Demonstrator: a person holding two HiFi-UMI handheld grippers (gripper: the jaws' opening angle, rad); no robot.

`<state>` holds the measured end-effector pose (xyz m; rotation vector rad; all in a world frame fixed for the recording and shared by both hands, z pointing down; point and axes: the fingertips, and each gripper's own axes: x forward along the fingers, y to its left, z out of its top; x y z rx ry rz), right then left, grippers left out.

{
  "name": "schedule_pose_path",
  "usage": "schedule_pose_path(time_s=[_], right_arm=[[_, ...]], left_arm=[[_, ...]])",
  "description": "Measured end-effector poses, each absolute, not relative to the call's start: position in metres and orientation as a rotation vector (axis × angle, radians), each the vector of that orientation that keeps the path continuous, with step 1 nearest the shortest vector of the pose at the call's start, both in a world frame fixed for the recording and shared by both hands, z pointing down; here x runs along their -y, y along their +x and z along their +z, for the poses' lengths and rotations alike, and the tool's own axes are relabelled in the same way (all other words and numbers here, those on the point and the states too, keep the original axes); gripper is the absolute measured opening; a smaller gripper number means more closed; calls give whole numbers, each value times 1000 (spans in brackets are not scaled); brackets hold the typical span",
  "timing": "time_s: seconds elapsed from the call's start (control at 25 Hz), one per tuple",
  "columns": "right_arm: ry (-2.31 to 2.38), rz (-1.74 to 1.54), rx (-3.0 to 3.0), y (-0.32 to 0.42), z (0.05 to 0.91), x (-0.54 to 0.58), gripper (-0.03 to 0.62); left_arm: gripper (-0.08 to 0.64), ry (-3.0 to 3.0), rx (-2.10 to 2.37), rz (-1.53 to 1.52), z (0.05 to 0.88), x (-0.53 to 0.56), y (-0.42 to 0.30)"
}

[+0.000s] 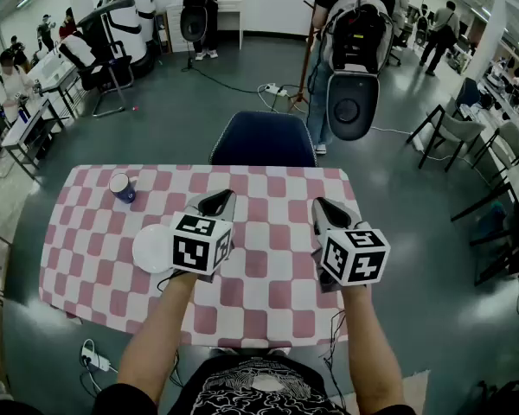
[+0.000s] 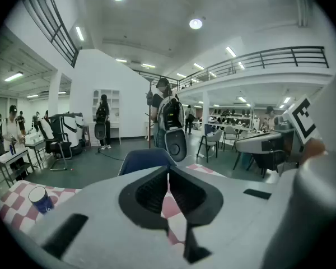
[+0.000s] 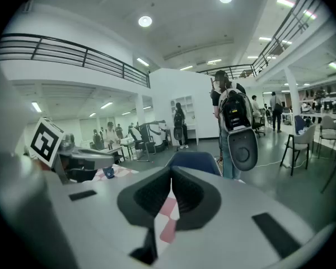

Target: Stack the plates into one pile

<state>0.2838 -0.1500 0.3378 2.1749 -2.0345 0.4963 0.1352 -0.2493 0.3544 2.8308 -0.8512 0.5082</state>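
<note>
The checkered tabletop [image 1: 268, 275] carries the white plates [image 1: 150, 247] as one pile at its left, near a blue cup [image 1: 121, 187]. The left gripper [image 1: 219, 201] and right gripper [image 1: 329, 209] hover clear of the pile, fingers clenched on nothing, probably because stacking is complete.

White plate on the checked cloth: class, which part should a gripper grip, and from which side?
Probably its rim: the white plate lies flat, so only the thin edge offers a hold. Come in low from the near side with the left gripper, jaws opened first; the blue cup stands beyond.
</note>
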Motion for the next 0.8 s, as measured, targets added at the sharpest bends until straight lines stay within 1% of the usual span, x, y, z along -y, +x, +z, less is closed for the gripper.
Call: schedule_pose_path(time_s=[0.08,0.4,0.8], right_arm=[[2174,470,2040,286,336,147,6],[2162,379,2070,287,327,148,5],[2162,369,2083,288,325,153,5]], left_arm=[[2,2839,871,506,351,248,139],[2,2859,906,528,349,245,142],[2,2858,920,533,347,248,141]])
